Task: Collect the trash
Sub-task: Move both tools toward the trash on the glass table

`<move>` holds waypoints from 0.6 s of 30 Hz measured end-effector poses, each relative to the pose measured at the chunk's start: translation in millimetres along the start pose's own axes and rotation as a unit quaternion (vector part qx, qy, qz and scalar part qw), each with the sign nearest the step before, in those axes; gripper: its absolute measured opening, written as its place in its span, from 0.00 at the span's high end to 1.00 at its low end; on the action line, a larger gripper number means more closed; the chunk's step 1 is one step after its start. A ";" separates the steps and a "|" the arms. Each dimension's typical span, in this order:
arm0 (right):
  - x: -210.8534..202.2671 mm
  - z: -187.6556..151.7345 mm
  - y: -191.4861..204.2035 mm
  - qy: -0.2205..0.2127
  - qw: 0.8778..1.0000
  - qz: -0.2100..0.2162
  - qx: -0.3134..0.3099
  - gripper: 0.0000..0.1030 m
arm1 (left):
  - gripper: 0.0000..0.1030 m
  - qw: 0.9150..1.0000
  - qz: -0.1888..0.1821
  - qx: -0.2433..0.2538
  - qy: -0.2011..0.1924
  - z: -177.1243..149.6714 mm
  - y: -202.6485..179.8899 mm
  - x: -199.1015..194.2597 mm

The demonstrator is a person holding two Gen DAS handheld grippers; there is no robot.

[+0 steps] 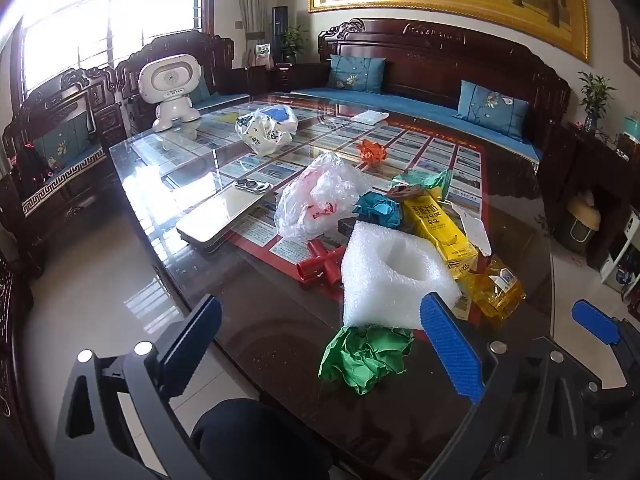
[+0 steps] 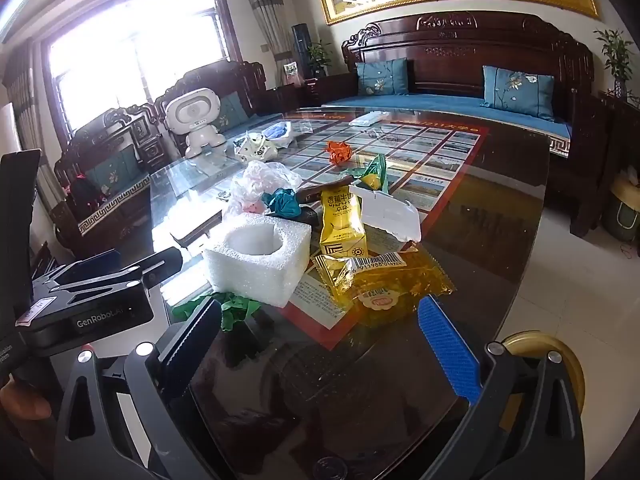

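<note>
The yellow milk carton (image 1: 440,232) lies flat on the glass table (image 1: 280,360), with its long axis running from the near right to the far left; its bottom end faces the near edge. The white foam block (image 1: 394,280) stands just left of it, with its round hollow facing up. A crumpled green paper (image 1: 366,356) lies at the near side of the foam and touches it. A yellow transparent wrapper (image 2: 384,284) lies flat to the near right of the carton. Behind the foam there are a clear plastic bag (image 1: 316,196), a teal paper ball (image 1: 378,210) and, farther, an orange paper ball (image 1: 370,152).

The table is dark wood under glass, in a living room with a carved wooden sofa (image 1: 440,76), blue cushions and a bright window (image 1: 100,12). A white toy robot (image 1: 172,88) stands at the far left of the table.

The left gripper (image 1: 320,344) is tilted down toward the green paper, its jaws spread wide and holding nothing. The right gripper (image 2: 320,340) is also tilted down over the near table edge, wide apart and empty.
</note>
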State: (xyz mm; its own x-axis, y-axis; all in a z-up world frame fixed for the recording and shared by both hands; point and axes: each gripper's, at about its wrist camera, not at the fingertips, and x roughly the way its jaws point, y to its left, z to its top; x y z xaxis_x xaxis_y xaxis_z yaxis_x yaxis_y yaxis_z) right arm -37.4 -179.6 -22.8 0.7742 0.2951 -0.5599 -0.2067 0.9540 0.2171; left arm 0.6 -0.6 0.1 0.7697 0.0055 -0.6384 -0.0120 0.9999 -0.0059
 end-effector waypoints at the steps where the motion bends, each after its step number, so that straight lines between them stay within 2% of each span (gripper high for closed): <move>1: 0.1 -0.2 0.4 0.000 1.000 -0.001 -0.002 0.08 | 0.04 1.000 0.000 0.001 -0.001 0.3 -0.2 -0.3; 7: -4.1 5.0 -1.7 0.001 1.000 -0.014 -0.003 0.08 | 0.04 1.000 -0.009 0.002 -0.003 -2.7 -3.6 2.6; 14: -5.2 6.8 2.9 -0.002 0.999 -0.046 -0.012 0.08 | 0.04 0.996 -0.068 -0.046 0.020 2.3 13.9 3.2; 18: -7.4 5.3 2.0 -0.009 0.999 -0.046 -0.009 0.08 | 0.04 0.996 -0.065 -0.046 0.026 6.1 17.1 0.2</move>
State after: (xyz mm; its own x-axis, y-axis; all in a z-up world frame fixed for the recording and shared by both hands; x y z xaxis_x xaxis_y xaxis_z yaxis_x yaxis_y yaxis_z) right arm -40.4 -180.2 -14.0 0.8011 0.2050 -0.5624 -0.1440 0.9779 0.1513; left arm 4.5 16.6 4.5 0.7340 -0.1263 -0.6673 0.0245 0.9869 -0.1597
